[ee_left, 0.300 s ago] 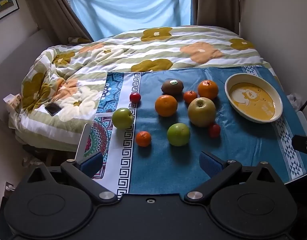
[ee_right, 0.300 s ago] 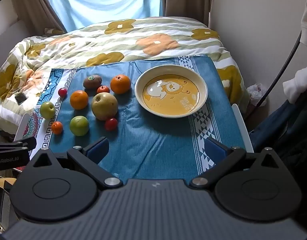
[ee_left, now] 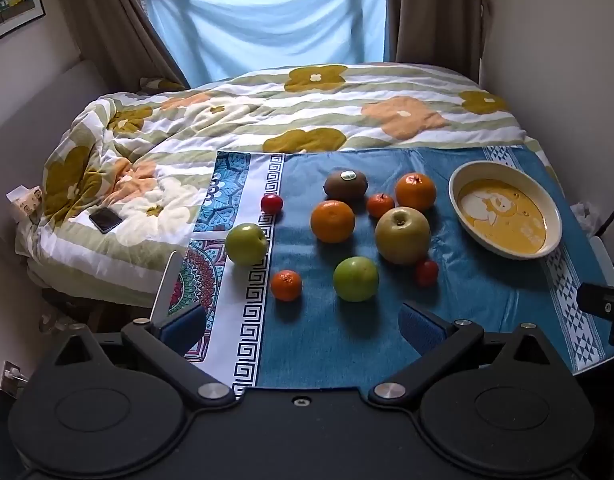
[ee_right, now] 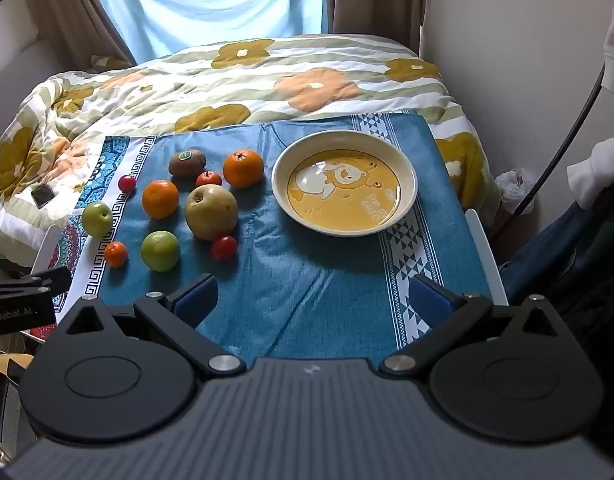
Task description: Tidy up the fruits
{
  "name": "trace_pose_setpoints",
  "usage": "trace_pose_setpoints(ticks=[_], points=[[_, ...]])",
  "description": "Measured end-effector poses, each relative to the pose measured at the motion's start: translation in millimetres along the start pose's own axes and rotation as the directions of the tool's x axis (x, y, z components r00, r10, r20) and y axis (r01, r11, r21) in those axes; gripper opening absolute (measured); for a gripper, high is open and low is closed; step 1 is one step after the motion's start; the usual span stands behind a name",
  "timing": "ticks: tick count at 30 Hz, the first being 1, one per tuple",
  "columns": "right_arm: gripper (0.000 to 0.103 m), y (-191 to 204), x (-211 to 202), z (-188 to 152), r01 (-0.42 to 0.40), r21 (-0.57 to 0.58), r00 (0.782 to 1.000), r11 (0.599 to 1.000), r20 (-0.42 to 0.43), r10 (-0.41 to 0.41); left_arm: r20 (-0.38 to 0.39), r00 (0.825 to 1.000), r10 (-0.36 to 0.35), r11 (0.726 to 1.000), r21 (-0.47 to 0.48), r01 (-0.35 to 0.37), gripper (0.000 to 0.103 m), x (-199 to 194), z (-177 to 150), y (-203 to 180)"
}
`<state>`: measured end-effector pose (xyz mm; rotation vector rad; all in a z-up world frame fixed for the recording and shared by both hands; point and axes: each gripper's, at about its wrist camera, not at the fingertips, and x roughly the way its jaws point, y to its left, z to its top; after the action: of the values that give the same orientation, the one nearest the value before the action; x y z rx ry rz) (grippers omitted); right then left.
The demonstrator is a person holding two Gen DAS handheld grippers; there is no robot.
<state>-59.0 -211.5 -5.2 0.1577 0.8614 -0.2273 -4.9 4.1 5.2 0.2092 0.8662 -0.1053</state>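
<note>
Left gripper (ee_left: 303, 322) and right gripper (ee_right: 313, 294), both with jaws spread wide and nothing between the pads, poised above the near edge of the blue tablecloth (ee_right: 307, 280). Neither touches any fruit. The fruit lies loose on the cloth, left of the yellow bowl (ee_right: 407, 176), which is empty and shows its printed cartoon base.

The group comprises: a kiwi (ee_right: 187, 163) with a sticker, farthest back; two large oranges (ee_right: 243, 168) (ee_right: 160, 198); a large yellowish apple (ee_right: 211, 211) at the centre, possibly a pear, as the fisheye view does not settle it; two green apples (ee_right: 160, 250) (ee_right: 97, 219); two small mandarins (ee_right: 115, 254) (ee_right: 209, 178); and two small red fruits (ee_right: 223, 248) (ee_right: 127, 183), likely cherry tomatoes. A phone (ee_left: 105, 219) rests on the quilt (ee_left: 267, 112) beyond.

Progress, as judged: none of the sorting is done. Every piece remains to be gathered, presumably into the bowl.
</note>
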Motion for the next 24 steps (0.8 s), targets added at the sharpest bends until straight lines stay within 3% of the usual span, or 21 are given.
trace_pose_setpoints(ticks=[24], points=[[0.103, 9.2, -4.6, 1.7, -0.01, -0.034, 1.0, 0.999, 0.014, 0.01, 0.02, 1.0, 0.002, 1.0, -0.008, -0.002, 0.103, -2.6, -1.5, 5.3]])
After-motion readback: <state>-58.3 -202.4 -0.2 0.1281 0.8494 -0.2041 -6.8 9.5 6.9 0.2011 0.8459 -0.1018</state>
